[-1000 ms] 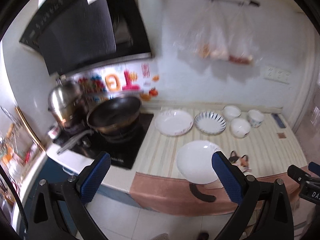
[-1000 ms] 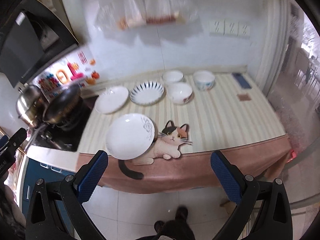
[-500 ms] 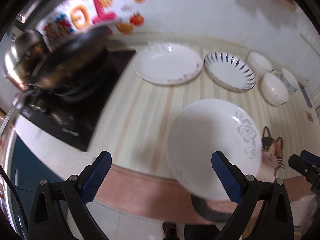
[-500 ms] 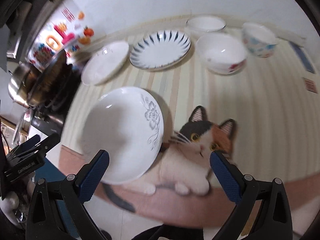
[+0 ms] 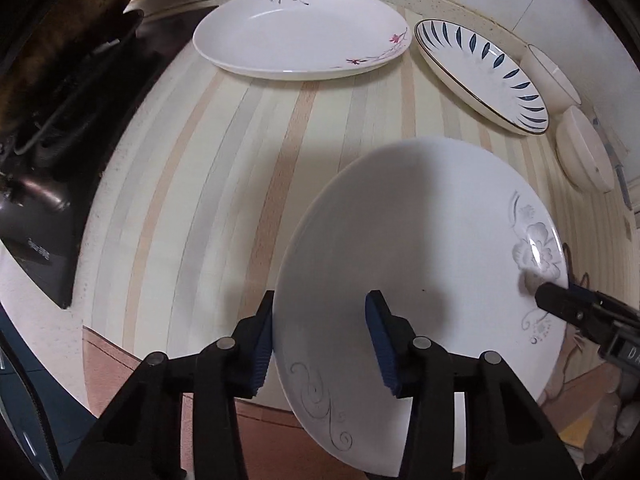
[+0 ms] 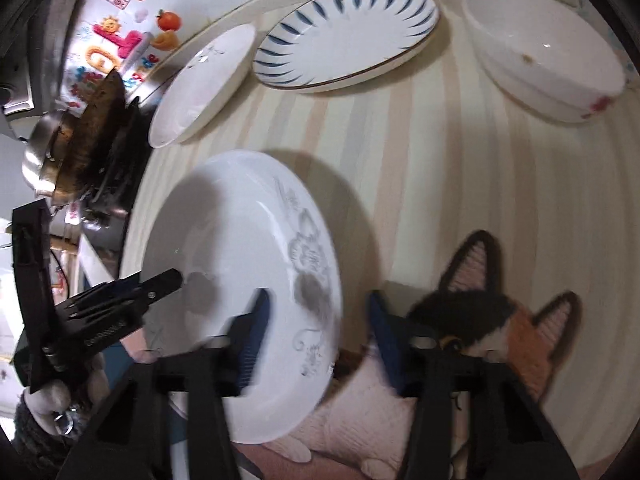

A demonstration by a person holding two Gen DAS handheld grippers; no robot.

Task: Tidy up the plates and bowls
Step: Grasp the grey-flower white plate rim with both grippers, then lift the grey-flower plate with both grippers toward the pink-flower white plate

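A white plate with a grey flower print (image 5: 420,260) (image 6: 240,240) lies at the front of the striped counter (image 5: 240,160), overhanging its edge. My left gripper (image 5: 320,340) straddles the plate's left rim, one blue pad outside it and one over the plate, with a gap still between them. My right gripper (image 6: 316,336) straddles the opposite rim in the same way, its pads blurred. Each gripper's tip also shows in the other's view: the left gripper (image 6: 160,284), the right gripper (image 5: 552,298). Neither pair of pads visibly pinches the rim.
Behind it sit a white plate with a pink sprig (image 5: 300,36) (image 6: 200,88) and a blue-leaf plate (image 5: 480,76) (image 6: 348,40). White bowls (image 5: 584,152) (image 6: 540,56) stand at the right. A dark pan on the cooktop (image 5: 52,52) is to the left. A cat picture (image 6: 480,320) decorates the cloth.
Both grippers have dropped from well above the counter down to the flower plate, one at each side. Their fingers have narrowed a lot around its rim.
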